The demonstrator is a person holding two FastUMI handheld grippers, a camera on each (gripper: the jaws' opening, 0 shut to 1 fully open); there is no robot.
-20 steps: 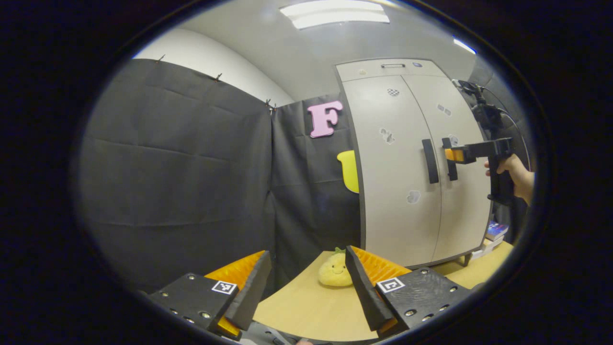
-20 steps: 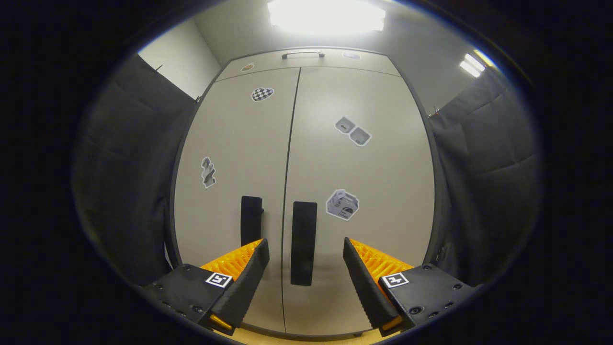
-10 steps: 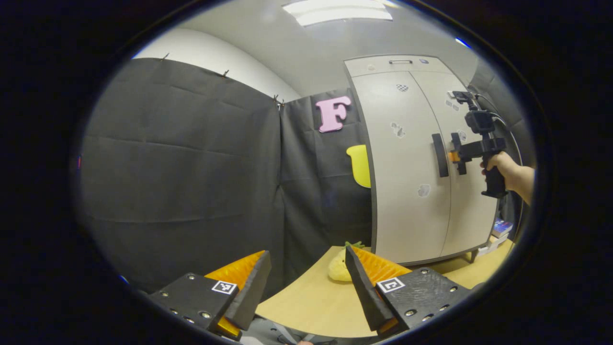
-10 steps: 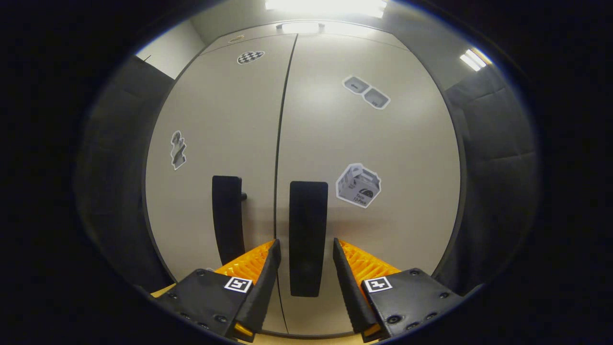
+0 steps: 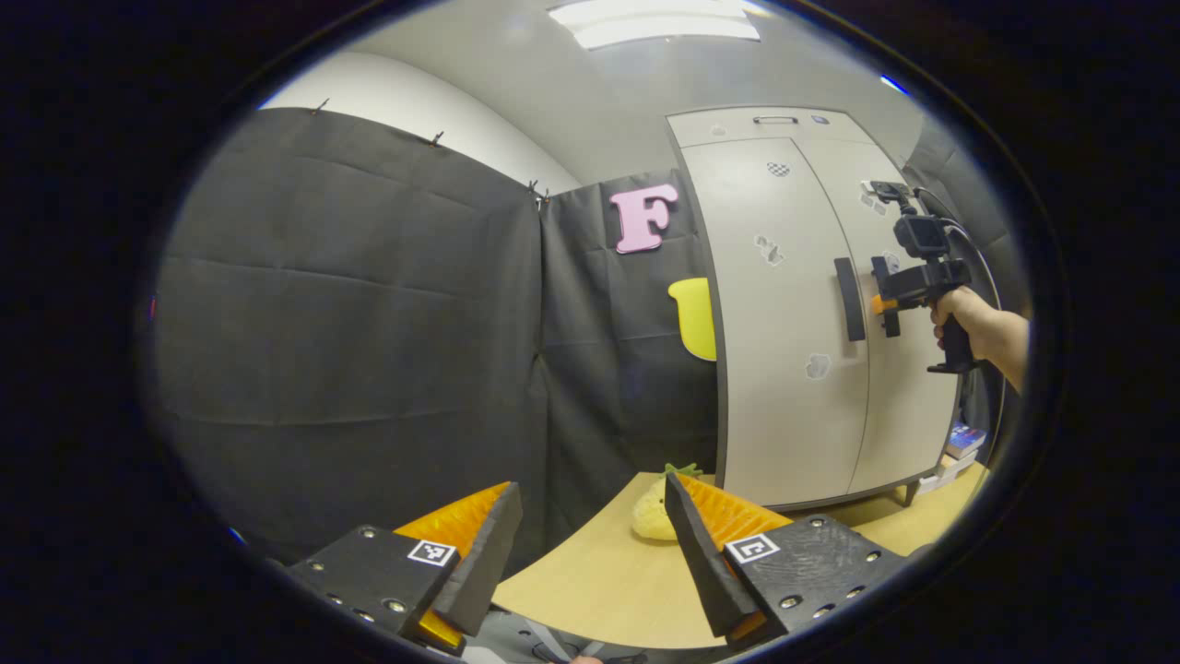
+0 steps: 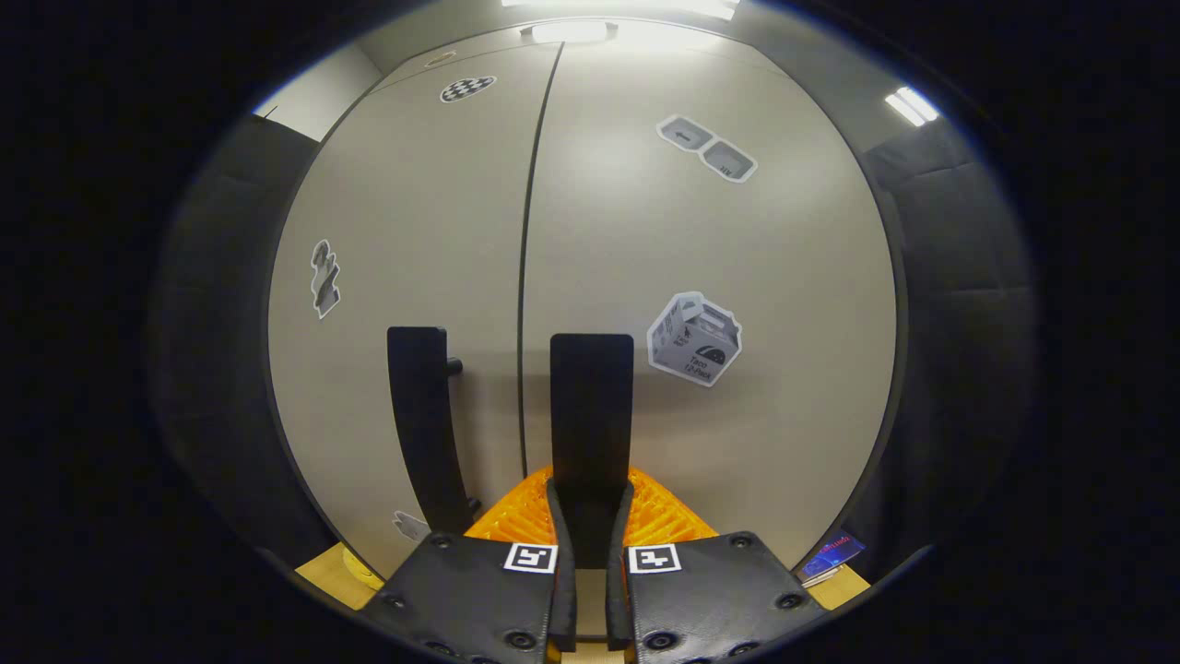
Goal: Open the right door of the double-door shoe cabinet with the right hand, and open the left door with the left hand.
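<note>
Gripping the right door handle (image 6: 591,415), right tongs (image 6: 590,516) clenched; left tongs (image 5: 590,544) released, well apart from cabinet (image 5: 784,369)

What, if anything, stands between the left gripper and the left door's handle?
Nothing visible does. The left gripper is open, low over the table, and the left door's handle is farther off to its right with open air between. The plush toy sits lower.

wooden table (image 5: 599,590) | cabinet (image 5: 793,369) standing on it | yellow plush toy (image 5: 651,515) beside it (partly hidden) | books (image 5: 959,443)
</note>
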